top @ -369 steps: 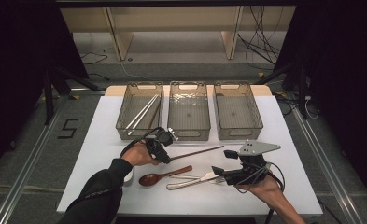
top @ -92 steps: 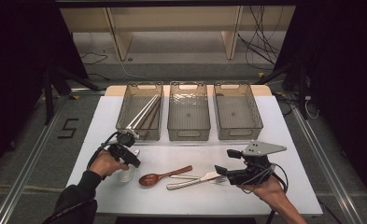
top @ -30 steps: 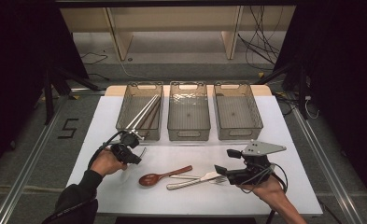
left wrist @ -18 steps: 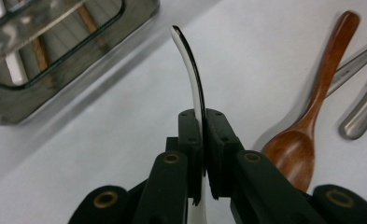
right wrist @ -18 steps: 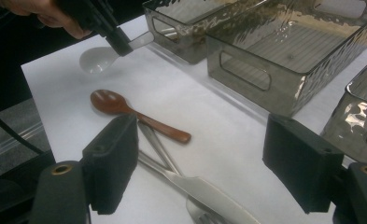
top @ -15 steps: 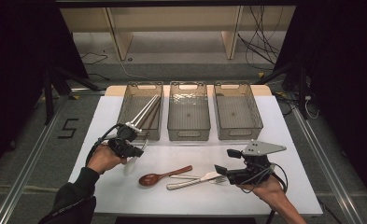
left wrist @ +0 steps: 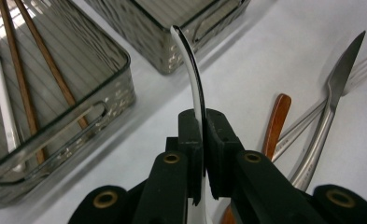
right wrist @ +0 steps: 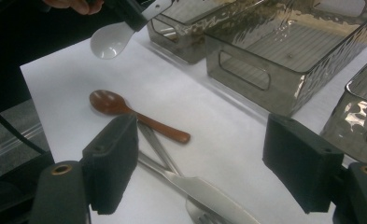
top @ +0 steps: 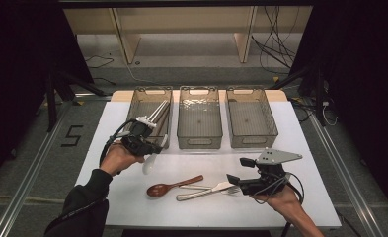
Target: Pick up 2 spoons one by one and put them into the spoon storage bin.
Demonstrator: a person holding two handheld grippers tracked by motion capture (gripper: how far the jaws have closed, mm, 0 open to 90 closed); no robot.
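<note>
— What's your left tool (left wrist: 203, 140) doing?
— It pinches the white spoon's (top: 148, 163) handle, left of centre in the high view, just before the left bin (top: 137, 138).
— And the right tool (right wrist: 202, 163)?
— It's spread wide, holding nothing, over the knife (right wrist: 204, 189) on the desk (top: 280, 207).

Bright, even overhead light on the white table (top: 132, 197), dark surroundings; both gripper views blur up close.

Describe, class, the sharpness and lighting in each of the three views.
High view: white table brightly lit, surroundings dark. Left gripper view: white spoon fairly sharp, knife softer. Right gripper view: right gripper pads blurred, wooden spoon sharper.
</note>
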